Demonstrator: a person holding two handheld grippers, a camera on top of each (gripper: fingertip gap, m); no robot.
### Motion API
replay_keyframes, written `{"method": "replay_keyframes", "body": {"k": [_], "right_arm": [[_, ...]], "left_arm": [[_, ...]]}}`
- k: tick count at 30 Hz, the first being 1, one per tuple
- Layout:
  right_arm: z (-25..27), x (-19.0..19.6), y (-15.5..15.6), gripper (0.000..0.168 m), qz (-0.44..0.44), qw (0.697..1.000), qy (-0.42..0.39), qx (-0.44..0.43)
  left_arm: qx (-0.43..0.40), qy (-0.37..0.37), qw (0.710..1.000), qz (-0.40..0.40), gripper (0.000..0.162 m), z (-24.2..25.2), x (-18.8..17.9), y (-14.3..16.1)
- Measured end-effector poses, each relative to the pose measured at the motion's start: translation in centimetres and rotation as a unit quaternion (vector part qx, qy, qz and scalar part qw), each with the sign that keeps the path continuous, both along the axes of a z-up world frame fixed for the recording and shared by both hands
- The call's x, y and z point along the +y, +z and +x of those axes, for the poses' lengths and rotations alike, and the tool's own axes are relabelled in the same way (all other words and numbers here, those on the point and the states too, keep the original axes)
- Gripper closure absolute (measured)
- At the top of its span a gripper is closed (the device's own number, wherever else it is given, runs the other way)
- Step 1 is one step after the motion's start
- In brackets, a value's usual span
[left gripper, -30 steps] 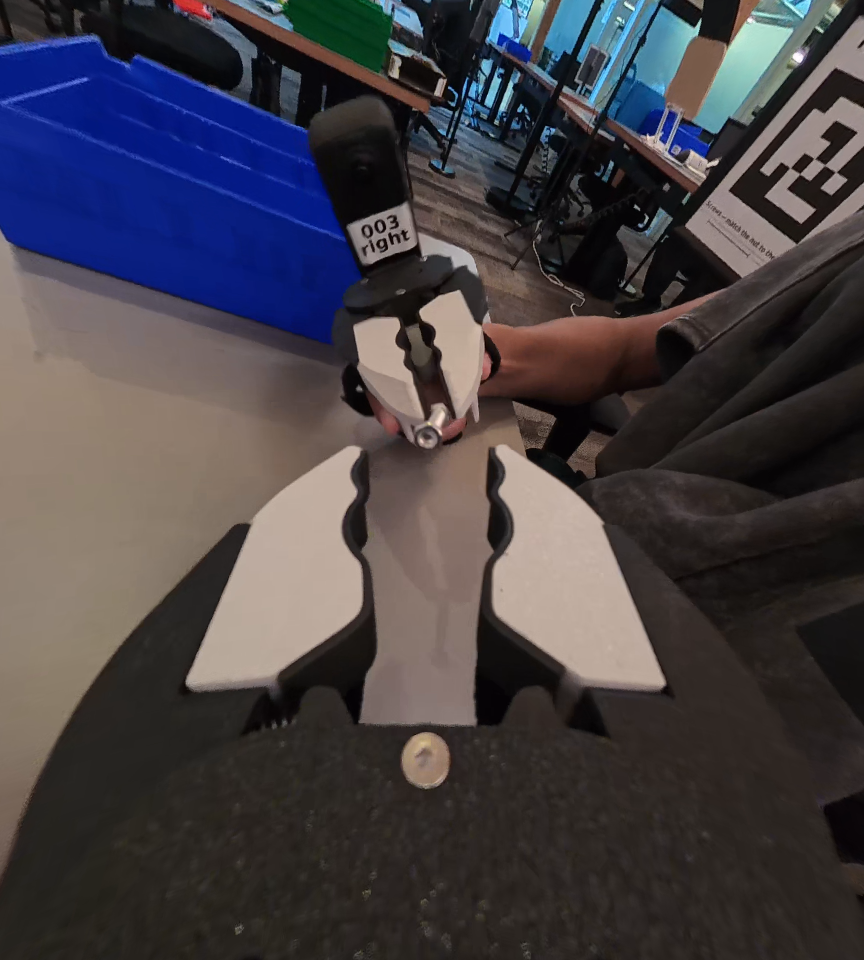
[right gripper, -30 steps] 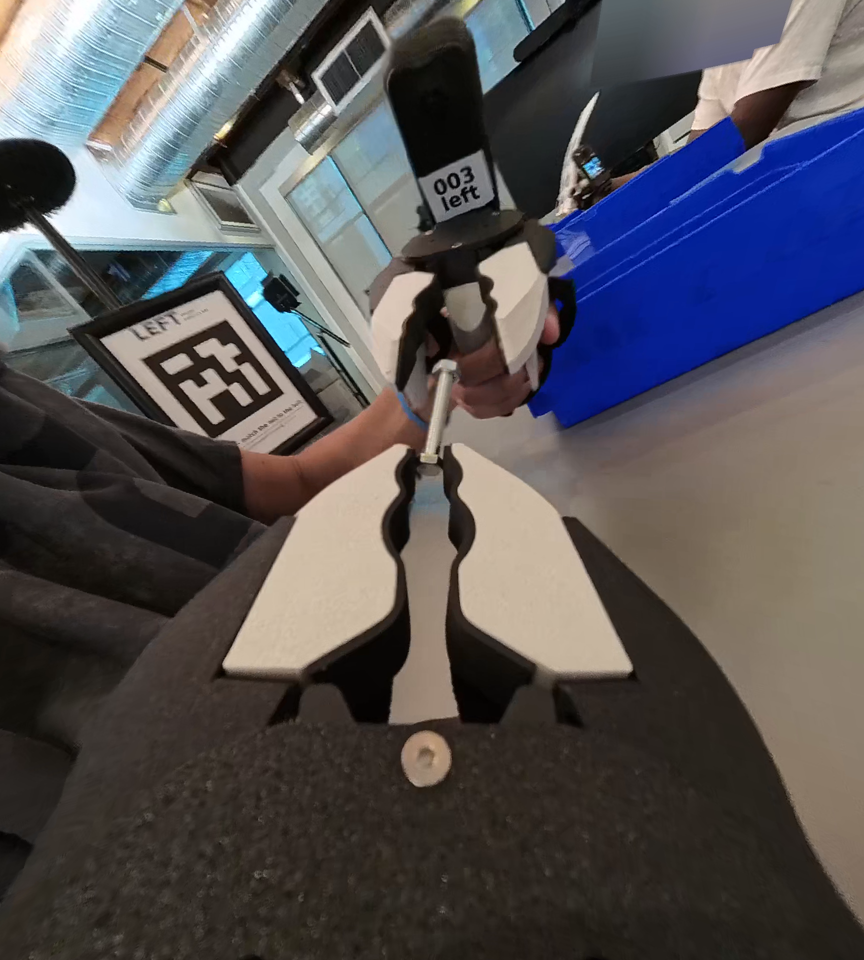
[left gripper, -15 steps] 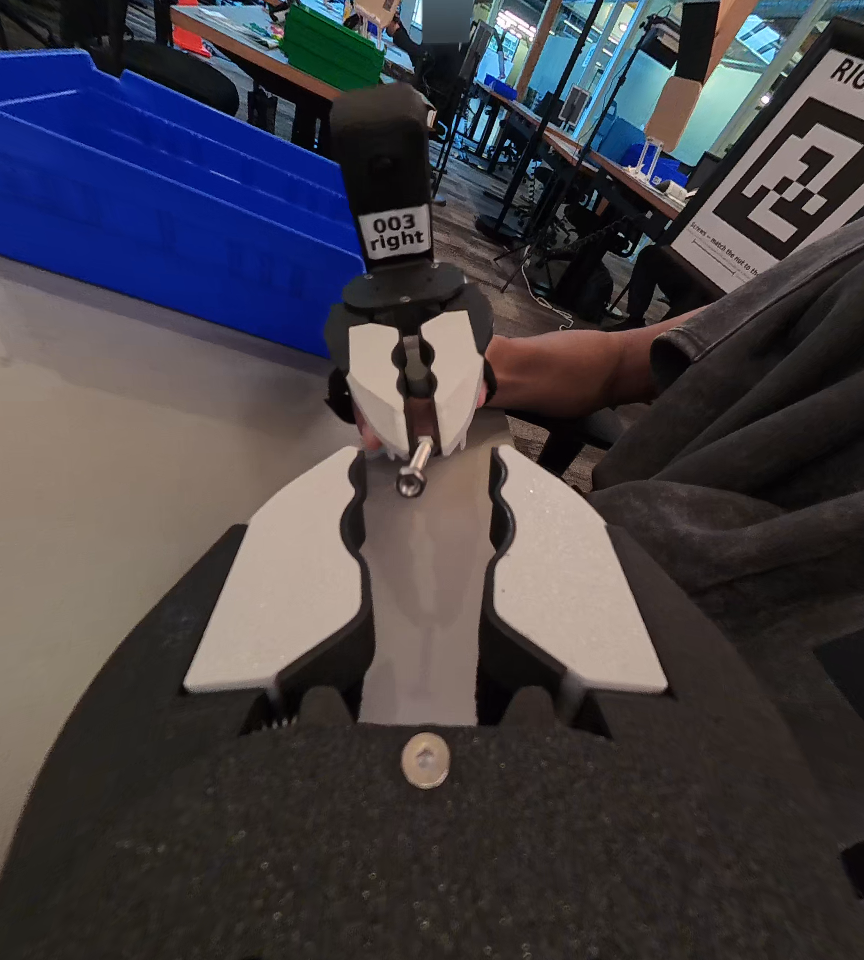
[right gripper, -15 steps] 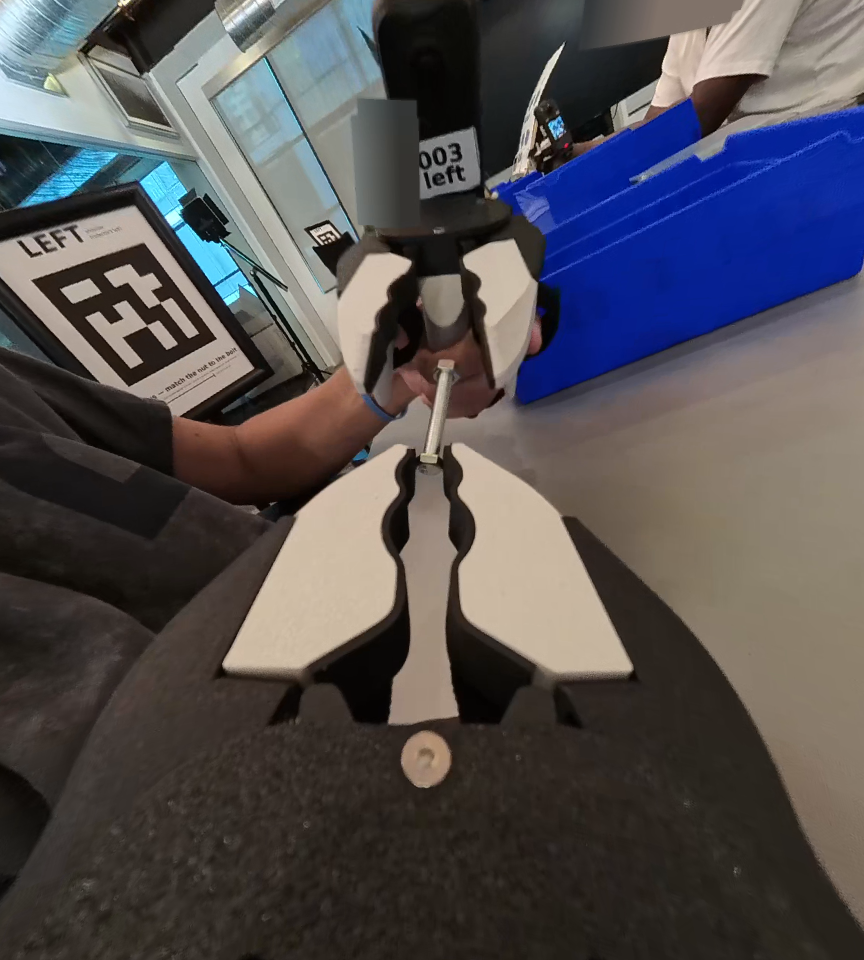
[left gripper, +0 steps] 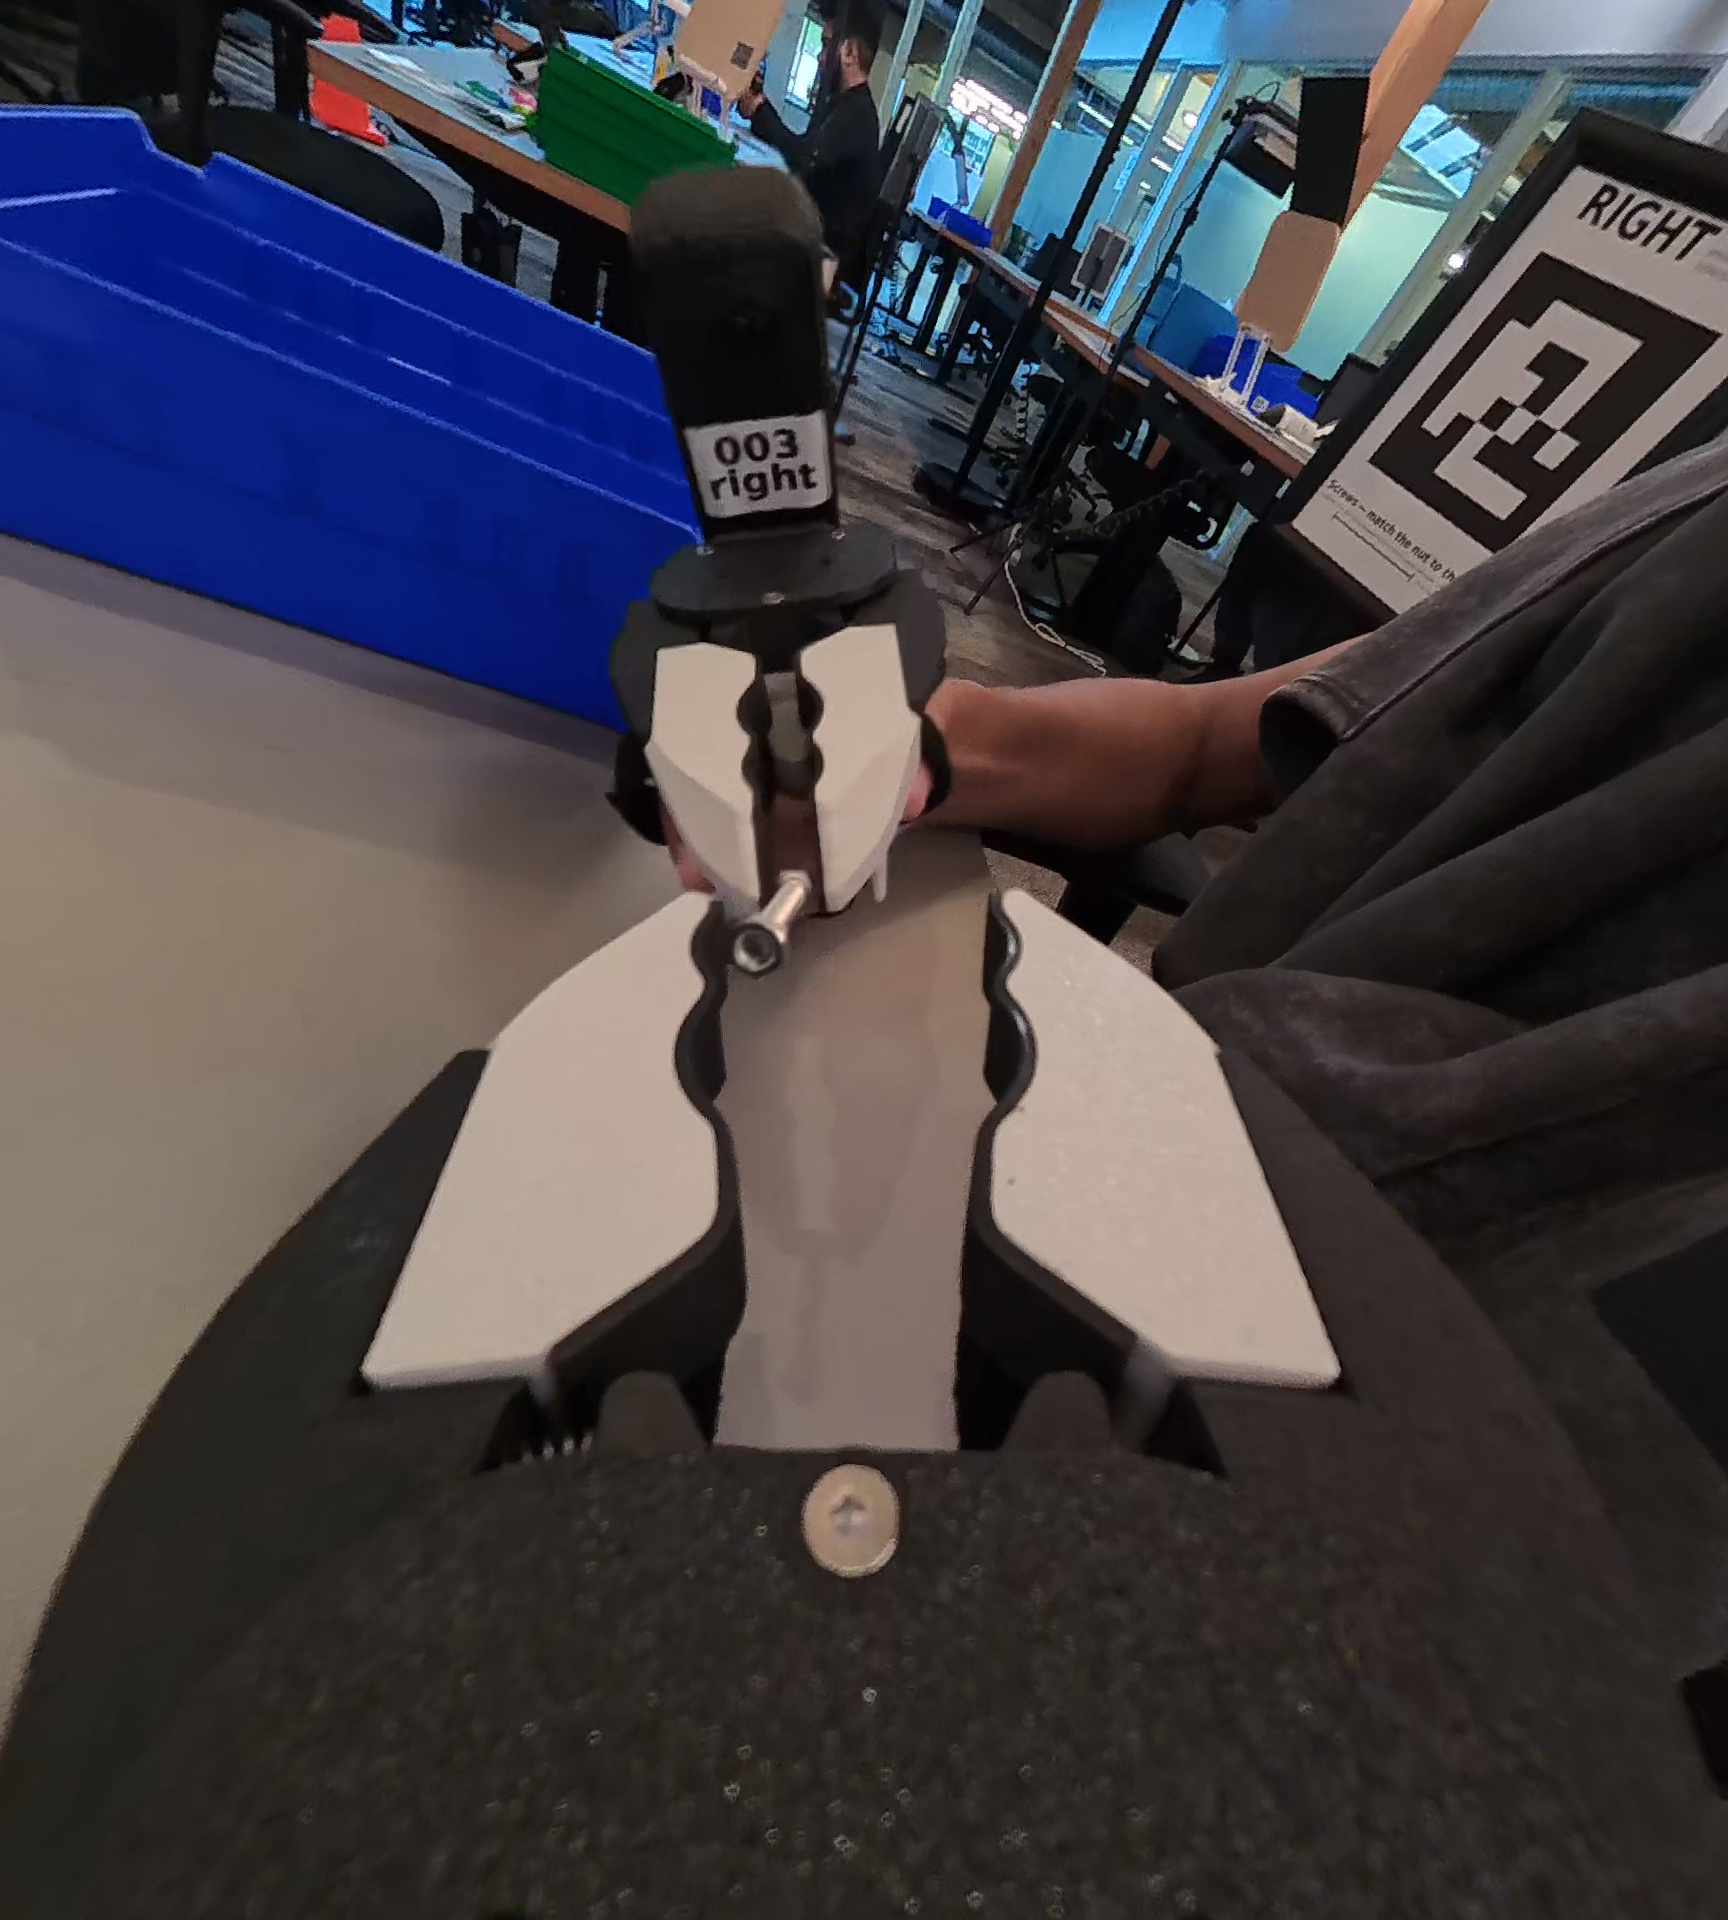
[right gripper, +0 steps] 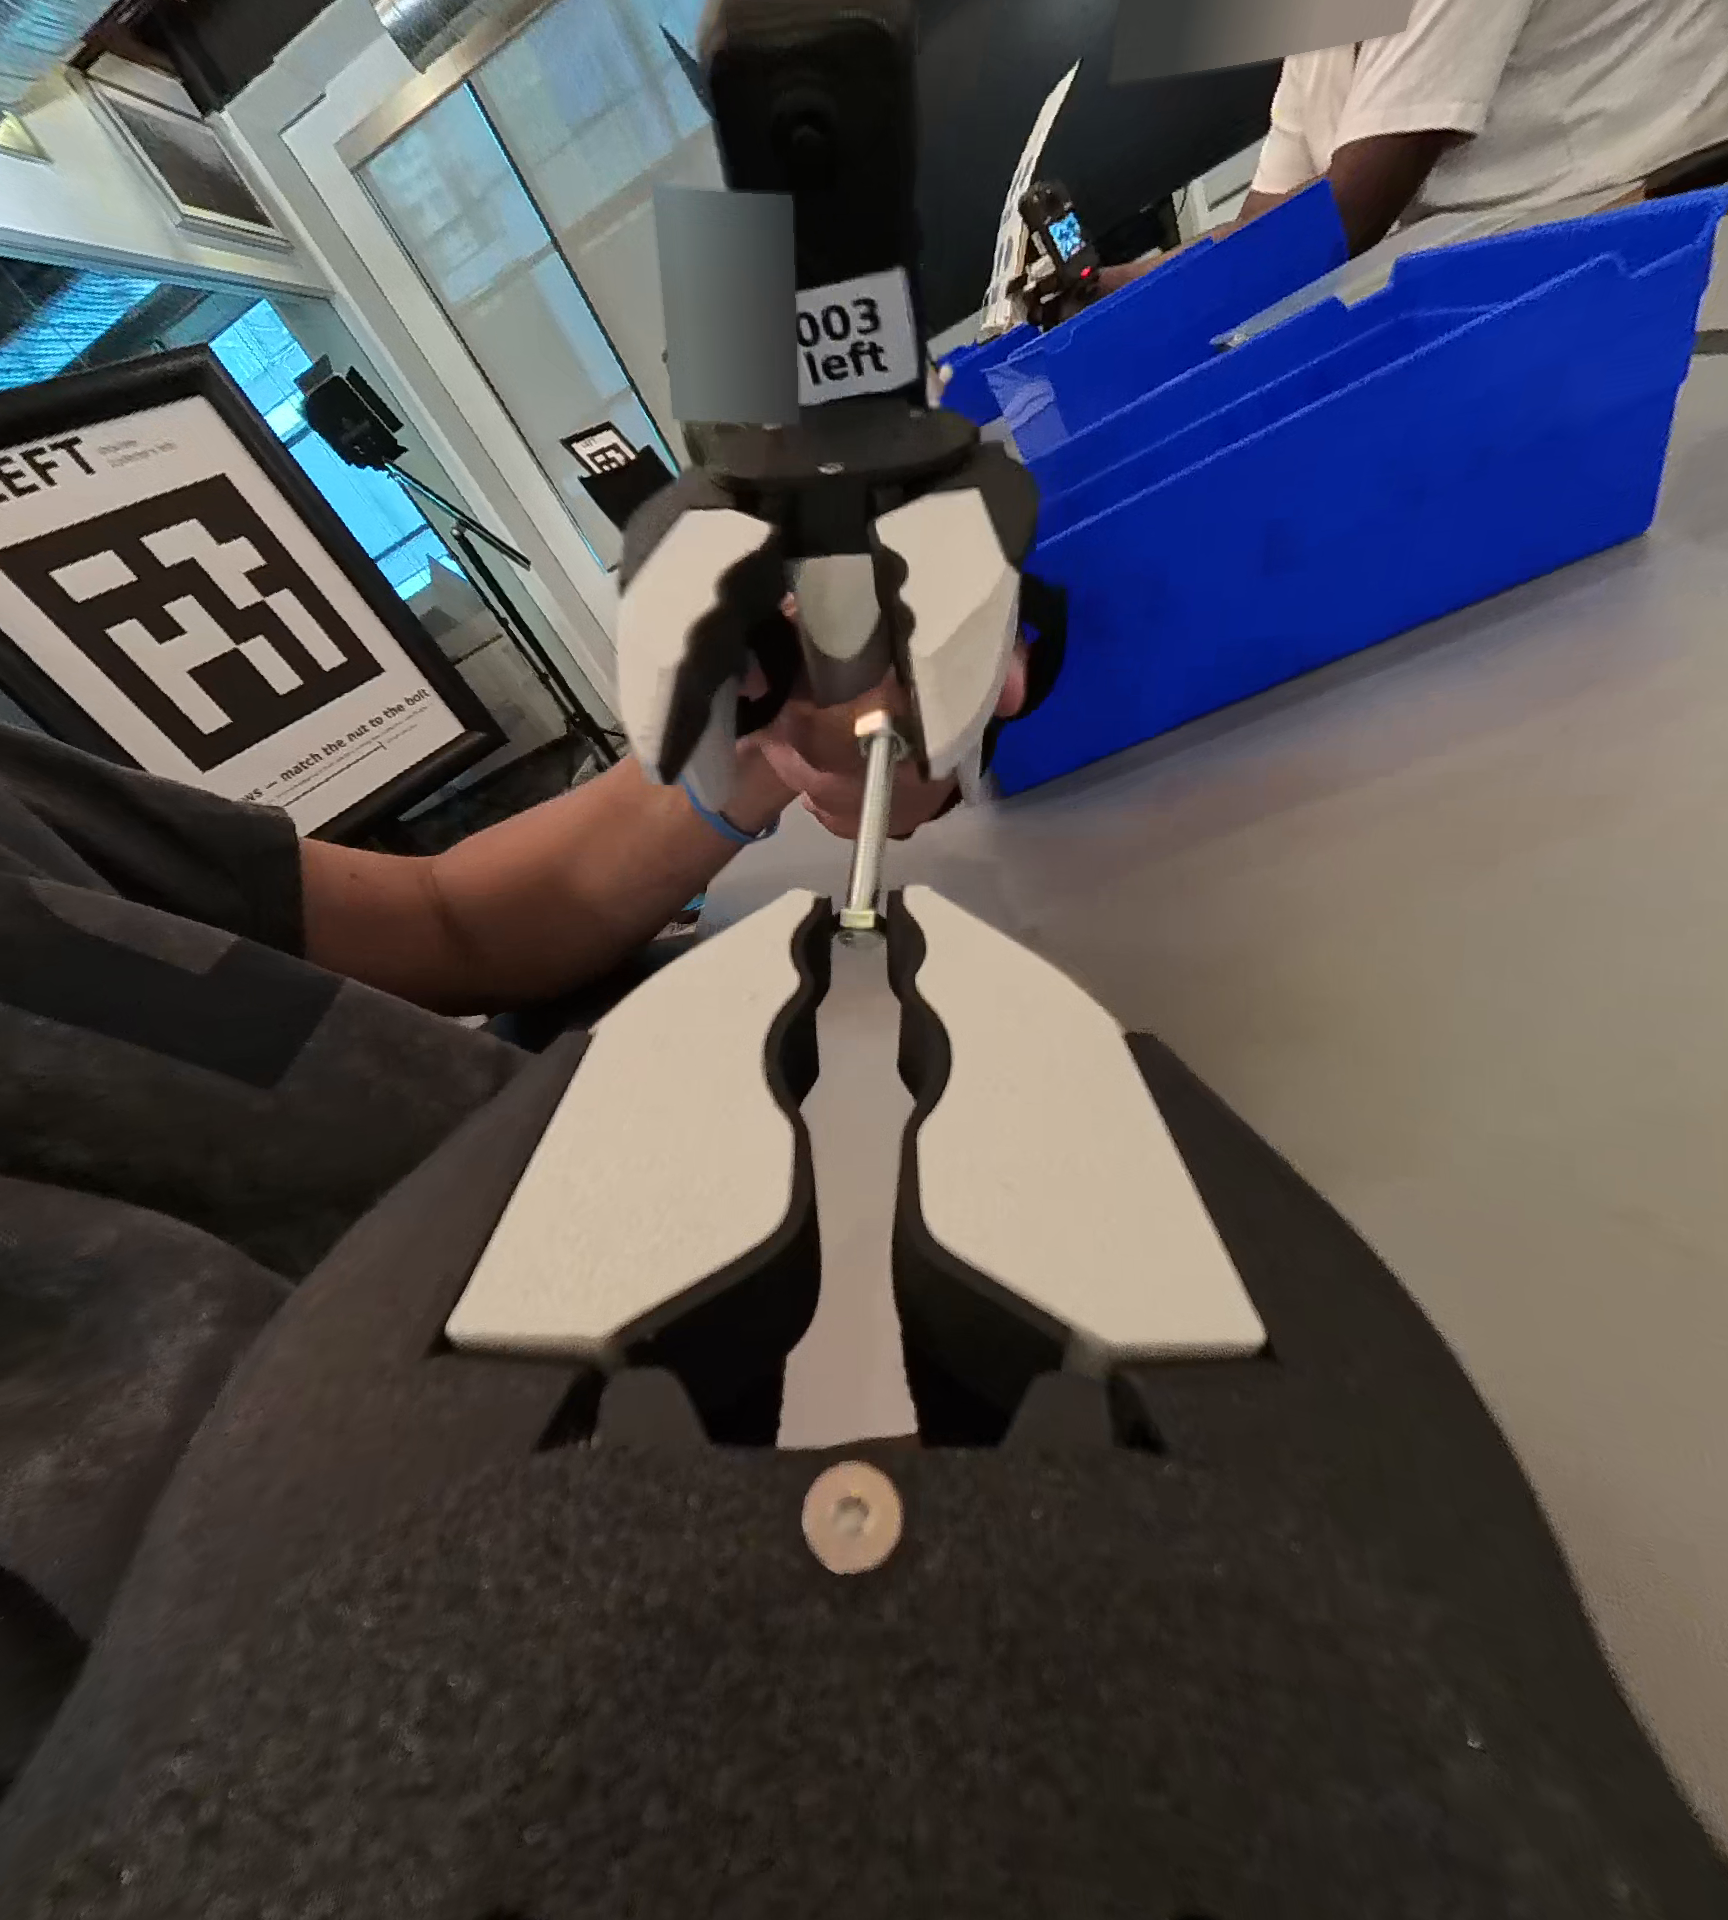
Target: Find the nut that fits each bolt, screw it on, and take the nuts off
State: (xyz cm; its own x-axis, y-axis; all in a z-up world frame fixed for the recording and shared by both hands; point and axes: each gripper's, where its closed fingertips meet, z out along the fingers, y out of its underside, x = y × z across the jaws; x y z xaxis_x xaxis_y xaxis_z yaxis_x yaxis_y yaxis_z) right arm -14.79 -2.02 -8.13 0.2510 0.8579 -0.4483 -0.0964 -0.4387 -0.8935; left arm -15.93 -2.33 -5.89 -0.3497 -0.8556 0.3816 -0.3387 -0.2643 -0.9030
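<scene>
A silver bolt (right gripper: 870, 821) is held in the tips of my right gripper (right gripper: 858, 914), which is shut on its near end. The bolt sticks out towards my left gripper (right gripper: 818, 717), which faces it with its jaws wide apart. In the left wrist view my left gripper (left gripper: 849, 914) is open and empty. The bolt's free end (left gripper: 760, 945) lies just inside its left fingertip (left gripper: 673, 935). That end shows a ring with a dark centre; I cannot tell if it is a nut. The right gripper (left gripper: 787, 896) faces me above the table's near edge.
A blue plastic bin (left gripper: 268, 416) stands on the grey table (left gripper: 164, 935); it also shows in the right wrist view (right gripper: 1359, 468). Framed marker signs (left gripper: 1566, 364) (right gripper: 164, 592) stand beside the table. The person's dark clothing (left gripper: 1514, 935) is close by. A person in a white shirt (right gripper: 1514, 104) stands behind the bin. Left and right tips are no more than a few centimetres apart.
The two grippers have closed in on each other. The bolt's free end has moved from between the left gripper's fingertips towards its left finger. Both jaws are unchanged.
</scene>
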Motion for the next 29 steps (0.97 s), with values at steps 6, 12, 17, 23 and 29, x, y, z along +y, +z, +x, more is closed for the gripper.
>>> {"method": "replay_keyframes", "body": {"k": [6, 12, 17, 23, 29], "right_arm": [[-1.2, -0.9, -0.6, 0.158, 0.001, 1.000, 0.021, -0.018], [-0.4, -0.2, -0.3, 0.158, -0.001, 1.000, 0.005, -0.015], [-1.4, -0.9, -1.0, 0.158, -0.006, 0.999, 0.021, -0.027], [-0.1, -0.1, -0.2, 0.158, 0.001, 1.000, 0.002, -0.028], [-1.0, -0.8, -0.9, 0.158, 0.000, 0.999, 0.019, -0.044]], "left_arm": [[-0.003, 0.007, 1.000, 0.013, 0.118, 0.2, 0.2, 0.2], [0.012, -0.002, 1.000, 0.015, 0.118, 0.0, -0.3, -0.8], [0.009, -0.002, 1.000, 0.023, 0.119, 0.3, -0.2, -0.6], [0.017, 0.003, 1.000, 0.016, 0.118, -0.2, 0.1, -1.2], [0.014, 0.003, 1.000, 0.018, 0.118, -0.3, 0.1, -1.0]]}}
